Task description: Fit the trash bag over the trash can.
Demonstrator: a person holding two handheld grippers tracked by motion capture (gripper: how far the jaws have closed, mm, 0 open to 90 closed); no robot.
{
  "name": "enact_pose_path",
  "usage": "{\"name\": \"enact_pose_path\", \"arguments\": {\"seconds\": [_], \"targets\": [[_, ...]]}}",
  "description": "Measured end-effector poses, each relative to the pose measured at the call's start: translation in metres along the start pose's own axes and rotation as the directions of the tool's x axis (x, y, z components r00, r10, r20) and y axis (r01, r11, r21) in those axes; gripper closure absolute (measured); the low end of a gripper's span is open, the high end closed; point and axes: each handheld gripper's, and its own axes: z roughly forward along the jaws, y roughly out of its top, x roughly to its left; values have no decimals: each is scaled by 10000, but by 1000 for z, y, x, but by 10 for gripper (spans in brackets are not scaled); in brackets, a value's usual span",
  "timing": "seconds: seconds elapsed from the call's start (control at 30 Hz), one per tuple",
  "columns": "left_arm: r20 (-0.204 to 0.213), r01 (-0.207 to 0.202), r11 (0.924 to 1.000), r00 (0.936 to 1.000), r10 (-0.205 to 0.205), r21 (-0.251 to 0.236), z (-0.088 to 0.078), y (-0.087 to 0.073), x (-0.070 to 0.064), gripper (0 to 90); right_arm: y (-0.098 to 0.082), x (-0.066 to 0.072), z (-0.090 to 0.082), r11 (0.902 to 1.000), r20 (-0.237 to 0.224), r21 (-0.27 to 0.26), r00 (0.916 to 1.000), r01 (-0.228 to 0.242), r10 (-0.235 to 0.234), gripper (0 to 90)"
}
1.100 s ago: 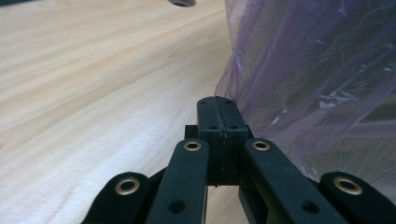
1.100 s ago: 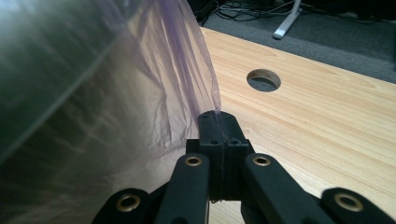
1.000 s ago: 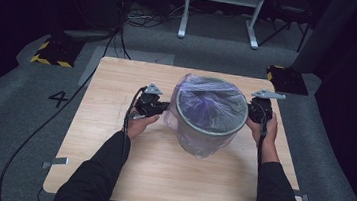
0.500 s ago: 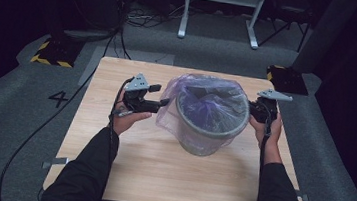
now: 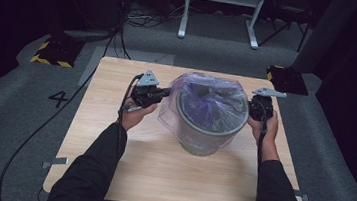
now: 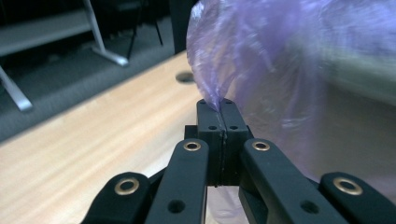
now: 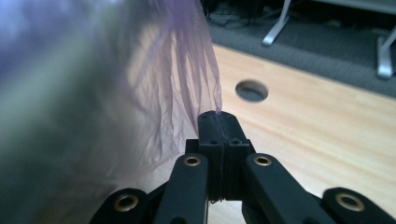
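A grey bin [image 5: 207, 128] stands upright on the wooden table [image 5: 109, 163], set toward the far edge and a little right of the middle between the left and right edges. A thin, see-through purple bag [image 5: 206, 101] lines it and billows out over the rim, with loose film hanging down the bin's left side. The left gripper [image 5: 161, 92] sits just beside the bin on the left, held in the person's left hand [image 5: 135, 113], and its jaws have just been closing; in the left gripper view they are pressed together on a pinch of the bag's edge [image 6: 215, 100], the film rising from between the pads. The right gripper [image 5: 256, 107] is at the bin's right side, near the table's right edge, held by the right hand [image 5: 265, 129]. In the right gripper view its jaws are likewise clamped flat on a fold of the purple film [image 7: 215, 110], with the blurred bin wall close at the left. A round hole [image 7: 251, 90] in the tabletop shows beyond that gripper. The bag is stretched between the two grips, across the bin's mouth. Dark sleeves [image 5: 89, 171] come in from the near edge of the table.
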Motion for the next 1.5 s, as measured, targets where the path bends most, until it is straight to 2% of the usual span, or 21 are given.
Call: {"name": "enact_pose_path", "arguments": {"seconds": [0.1,0.2,0.4,0.5,0.63,0.73,0.83,0.9,1.0,1.13,1.2,1.3,1.37,1.4,1.43,1.5], "targets": [[-9,427,9972,9991,-427,608,16,-4,3,899,-5,-2,8,9991,-88,377,9998,-167,170,896],[155,810,9937,9965,-825,774,26,-7,6,899,-9,-3,13,9973,-265,648,9990,-344,362,896],[227,837,9901,9960,-868,1124,41,-6,3,898,-14,-6,20,9935,-376,993,9975,-554,594,896],[366,940,9874,9944,-994,1273,47,-7,3,898,-17,-8,22,9914,-562,1004,9944,-841,901,896],[569,1149,9797,9904,-1257,1644,53,-12,6,898,-25,-12,25,9860,-694,1310,9912,-1028,1126,892],[754,1344,9743,9858,-1500,1805,54,-16,8,896,-30,-13,27,9842,-811,1324,9884,-1174,1288,892],[676,1248,9649,9873,-1438,2311,56,-21,8,887,-35,-12,26,9821,-851,1421,9870,-1233,1362,891],[635,1318,9615,9865,-1511,2411,56,-26,10,879,-40,-13,24,9825,-845,1407,9873,-1219,1346,891],[630,1245,9640,9877,-1429,2350,52,-31,10,858,-45,-16,20,9826,-810,1290,9862,-1335,1446,884],[465,842,9680,9941,-978,2366,42,-35,7,837,-51,-21,12,9874,-694,982,9889,-1242,1313,868],[442,695,9715,9957,-816,2267,37,-37,5,817,-54,-24,8,9883,-860,754,9865,-1328,1391,831],[493,577,9782,9964,-688,1994,26,-37,3,728,-56,-27,-1,9935,-830,276,9902,-1107,1127,786],[439,386,9843,9979,-468,1720,16,-37,-1,677,-57,-28,-8,9952,-747,-26,9925,-976,971,699],[497,398,9866,9976,-482,1585,13,-37,-2,612,-56,-28,-13,9961,-830,-185,9929,-866,848,665],[658,339,9886,9969,-440,1464,9,-37,-2,591,-56,-29,-16,9966,-935,-293,9929,-765,735,645],[688,300,9925,9969,-384,1189,-1,-37,-5,494,-55,-28,-25,9989,-949,-350,9951,-298,264,562]]}}
